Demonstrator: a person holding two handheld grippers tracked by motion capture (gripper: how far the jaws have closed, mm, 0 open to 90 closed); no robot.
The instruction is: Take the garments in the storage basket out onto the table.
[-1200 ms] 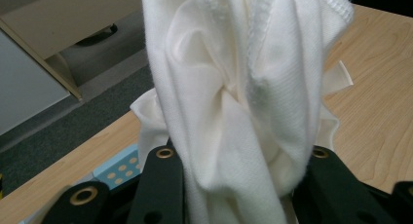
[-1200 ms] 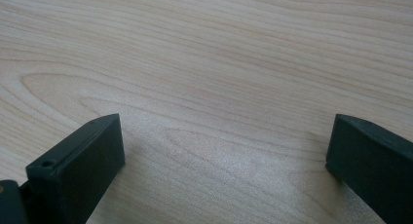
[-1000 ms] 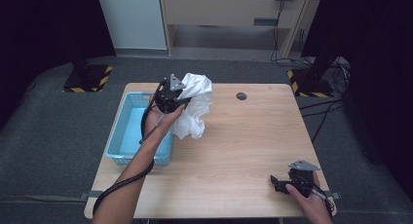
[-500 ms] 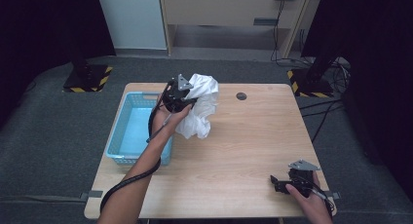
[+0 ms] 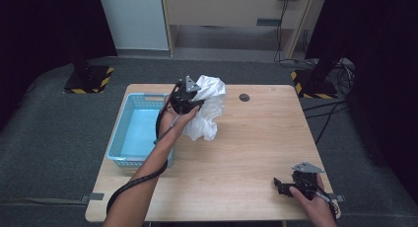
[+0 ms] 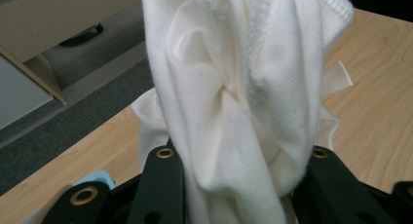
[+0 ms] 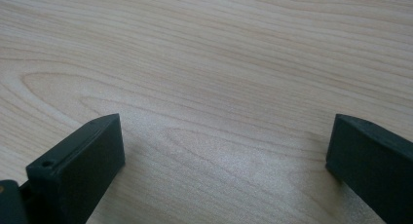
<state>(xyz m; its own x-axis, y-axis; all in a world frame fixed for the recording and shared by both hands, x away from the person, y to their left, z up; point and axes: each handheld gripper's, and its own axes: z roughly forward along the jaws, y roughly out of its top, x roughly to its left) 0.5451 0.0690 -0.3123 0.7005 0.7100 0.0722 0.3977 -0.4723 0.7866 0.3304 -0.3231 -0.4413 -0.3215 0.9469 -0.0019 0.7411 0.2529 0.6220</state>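
- My left tool (image 5: 190, 96) has its jaws clamped on a bunched white cloth (image 5: 207, 108); in the left gripper view the fabric (image 6: 234, 102) is pinched in a thick wad between the two black jaws, so I judge the grip is deep enough to carry it.
- The cloth hangs just right of the blue basket (image 5: 129, 138), lifted, its lower folds trailing toward the table (image 5: 246, 153); my guess is it is bound for the basket, which looks empty.
- My right tool (image 5: 291, 185) rests far from the basket, at the table's near right corner, jaws wide apart with nothing between them, just bare wood (image 7: 219, 87) in the right gripper view.
- Surface: pale wood grain, with a small dark round spot (image 5: 244, 97) beyond the cloth from the basket.
- Room: grey carpet, hazard-striped stand feet, a wooden cabinet behind, dark curtains either side.
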